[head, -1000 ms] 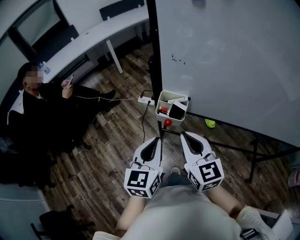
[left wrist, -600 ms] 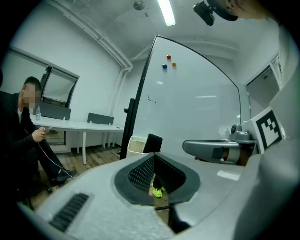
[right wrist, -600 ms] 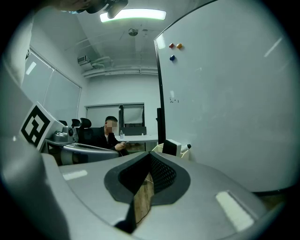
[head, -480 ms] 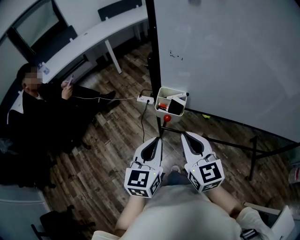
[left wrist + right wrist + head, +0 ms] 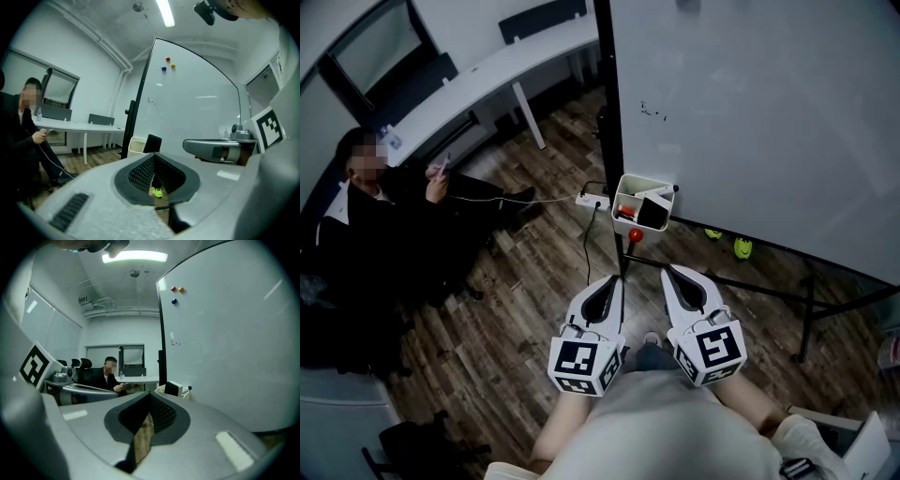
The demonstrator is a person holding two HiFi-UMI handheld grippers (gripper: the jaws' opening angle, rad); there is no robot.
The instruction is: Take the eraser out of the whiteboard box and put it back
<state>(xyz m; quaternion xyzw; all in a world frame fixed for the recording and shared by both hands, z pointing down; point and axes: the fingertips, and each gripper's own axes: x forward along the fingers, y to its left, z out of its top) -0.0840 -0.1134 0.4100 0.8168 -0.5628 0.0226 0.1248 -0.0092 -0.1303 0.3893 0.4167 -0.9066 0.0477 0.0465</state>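
Observation:
The white box [image 5: 627, 195] hangs at the whiteboard's [image 5: 769, 112] lower left corner. A black eraser [image 5: 653, 216] stands in it beside a marker [image 5: 654, 192]. Both grippers are held side by side short of the box and point at it. My left gripper [image 5: 617, 278] and right gripper [image 5: 667, 270] are shut with nothing between the pads. In the left gripper view the box [image 5: 136, 146] and eraser [image 5: 153, 143] show past my left gripper [image 5: 153, 157]. In the right gripper view the eraser [image 5: 174, 388] stands beyond my right gripper [image 5: 150, 395].
A person [image 5: 380, 220] in dark clothes sits at the left with a phone. A power strip [image 5: 592, 200] and its cable lie on the wood floor. A white desk [image 5: 487, 70] runs along the back. Green shoes [image 5: 742, 247] show under the whiteboard, by its stand's leg [image 5: 806, 309].
Both grippers stay where they were, shut. The green shoes under the whiteboard have shifted to the right. The head view has tilted slightly.

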